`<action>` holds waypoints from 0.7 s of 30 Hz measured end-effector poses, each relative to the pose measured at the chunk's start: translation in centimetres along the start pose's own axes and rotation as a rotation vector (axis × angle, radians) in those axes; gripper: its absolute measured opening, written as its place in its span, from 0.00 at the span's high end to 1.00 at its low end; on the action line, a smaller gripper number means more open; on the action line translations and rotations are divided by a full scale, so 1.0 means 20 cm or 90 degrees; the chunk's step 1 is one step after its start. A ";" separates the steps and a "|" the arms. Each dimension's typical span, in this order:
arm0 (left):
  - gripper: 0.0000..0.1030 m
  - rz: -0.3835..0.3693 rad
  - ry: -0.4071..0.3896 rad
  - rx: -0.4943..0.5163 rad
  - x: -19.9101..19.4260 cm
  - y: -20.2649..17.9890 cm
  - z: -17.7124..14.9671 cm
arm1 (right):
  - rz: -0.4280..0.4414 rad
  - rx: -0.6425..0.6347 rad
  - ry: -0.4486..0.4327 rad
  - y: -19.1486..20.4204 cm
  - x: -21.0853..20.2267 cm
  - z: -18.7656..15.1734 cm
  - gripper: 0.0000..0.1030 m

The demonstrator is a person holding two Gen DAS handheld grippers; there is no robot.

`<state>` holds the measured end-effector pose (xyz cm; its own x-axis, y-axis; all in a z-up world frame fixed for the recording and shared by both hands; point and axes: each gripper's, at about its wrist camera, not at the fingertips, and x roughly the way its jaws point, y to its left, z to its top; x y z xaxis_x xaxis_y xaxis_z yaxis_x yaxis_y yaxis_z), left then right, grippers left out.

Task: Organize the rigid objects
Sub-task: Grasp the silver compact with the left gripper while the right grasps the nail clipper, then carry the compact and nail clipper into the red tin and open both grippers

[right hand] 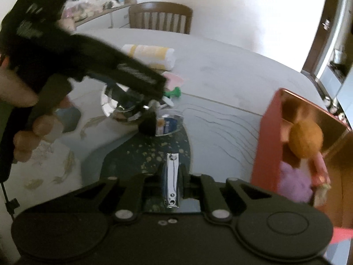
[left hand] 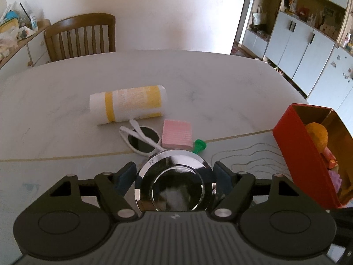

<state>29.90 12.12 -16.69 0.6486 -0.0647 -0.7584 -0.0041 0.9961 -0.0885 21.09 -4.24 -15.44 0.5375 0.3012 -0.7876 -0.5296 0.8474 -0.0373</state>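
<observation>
My left gripper [left hand: 175,174] is shut on a shiny round metal lid [left hand: 175,181], held above the table. It also shows in the right wrist view [right hand: 119,106] under the left gripper's body. My right gripper [right hand: 173,176] is shut on a silver nail clipper [right hand: 172,181], held above the table near the red box [right hand: 267,141]. The red box [left hand: 295,152] stands at the right and holds an orange [left hand: 316,135] and pink and purple items.
On the marble table [left hand: 198,84] lie a white and yellow roll [left hand: 130,103], white sunglasses [left hand: 143,140], a pink block [left hand: 176,133] and a green piece [left hand: 199,145]. A wooden chair [left hand: 81,35] stands behind. A small clear packet [right hand: 167,123] lies on the dark mat [right hand: 143,154].
</observation>
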 end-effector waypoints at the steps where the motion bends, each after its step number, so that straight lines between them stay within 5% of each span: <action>1: 0.26 -0.003 0.000 -0.005 -0.02 0.01 -0.01 | 0.001 0.012 -0.001 -0.01 -0.02 -0.01 0.90; 21: 0.27 -0.032 -0.008 -0.049 -0.37 0.07 -0.13 | -0.027 0.169 -0.082 -0.30 -0.46 -0.09 0.90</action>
<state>23.05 13.80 -12.92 0.6595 -0.1133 -0.7431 -0.0293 0.9840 -0.1760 18.14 -12.91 -9.07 0.6435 0.3023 -0.7032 -0.3245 0.9398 0.1071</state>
